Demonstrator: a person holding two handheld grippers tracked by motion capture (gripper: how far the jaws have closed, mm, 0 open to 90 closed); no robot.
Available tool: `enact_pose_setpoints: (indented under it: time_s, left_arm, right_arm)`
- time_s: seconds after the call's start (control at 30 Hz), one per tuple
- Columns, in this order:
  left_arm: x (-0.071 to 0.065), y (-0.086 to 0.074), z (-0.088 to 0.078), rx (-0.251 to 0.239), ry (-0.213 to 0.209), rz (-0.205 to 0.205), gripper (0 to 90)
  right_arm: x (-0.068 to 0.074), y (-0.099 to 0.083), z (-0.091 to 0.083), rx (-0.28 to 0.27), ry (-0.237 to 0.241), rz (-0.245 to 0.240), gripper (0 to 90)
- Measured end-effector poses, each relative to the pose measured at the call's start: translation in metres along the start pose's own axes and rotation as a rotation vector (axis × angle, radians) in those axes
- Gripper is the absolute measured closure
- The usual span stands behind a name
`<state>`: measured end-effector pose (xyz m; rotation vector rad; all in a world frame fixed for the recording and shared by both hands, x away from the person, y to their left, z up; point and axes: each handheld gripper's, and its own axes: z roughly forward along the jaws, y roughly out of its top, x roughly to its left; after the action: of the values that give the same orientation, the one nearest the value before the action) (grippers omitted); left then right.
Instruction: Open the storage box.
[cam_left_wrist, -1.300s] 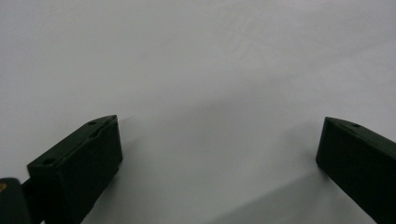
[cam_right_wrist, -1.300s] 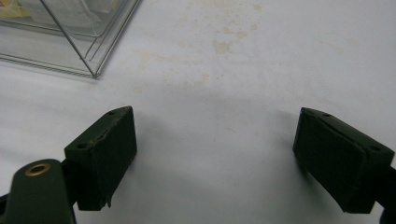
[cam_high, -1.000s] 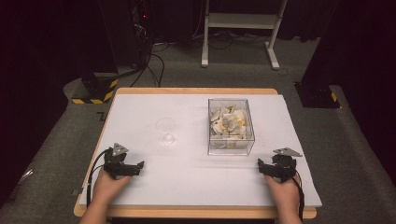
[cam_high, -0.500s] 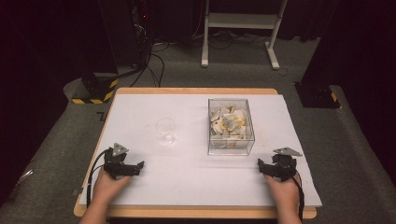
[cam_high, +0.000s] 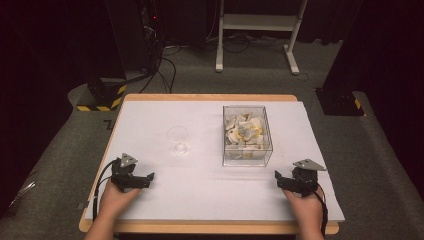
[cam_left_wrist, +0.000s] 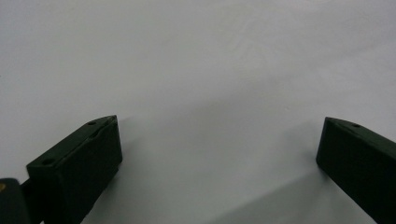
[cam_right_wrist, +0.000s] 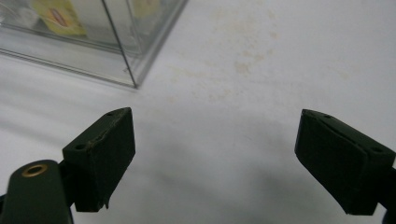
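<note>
On the near edge of the table (cam_high: 150, 115) I have both tools resting low, well apart from each other and from the work. The left gripper (cam_high: 145, 179) has its jaws spread wide over bare white surface, holding nothing; the right gripper (cam_high: 281, 180) is likewise wide open and empty. The clear box (cam_high: 247, 135) of small packets stands right of centre, its near corner showing at the top left of my right gripper view, and the clear glass (cam_high: 178, 140) stands upright to its left, apart from it. I judge nothing is started: no packet is out, and the glass looks empty. I cannot read the packets' print, nor tell whether the box has a lid.
</note>
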<state>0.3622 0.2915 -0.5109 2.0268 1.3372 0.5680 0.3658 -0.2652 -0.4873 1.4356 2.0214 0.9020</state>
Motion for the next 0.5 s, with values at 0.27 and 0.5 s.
enact_pose_setpoints:
  time_s: [0.27, 0.5]
  left_arm:
    - [0.001, 0.001, 0.001, 0.004, -0.004, 0.002, 0.0]
    - [0.001, 0.001, 0.0, 0.004, -0.003, 0.003, 0.0]
  right_arm:
    - [0.008, 0.0, -0.006, -0.042, 0.029, -0.036, 12.7]
    - [0.015, 0.003, -0.015, -0.083, 0.037, -0.032, 12.5]
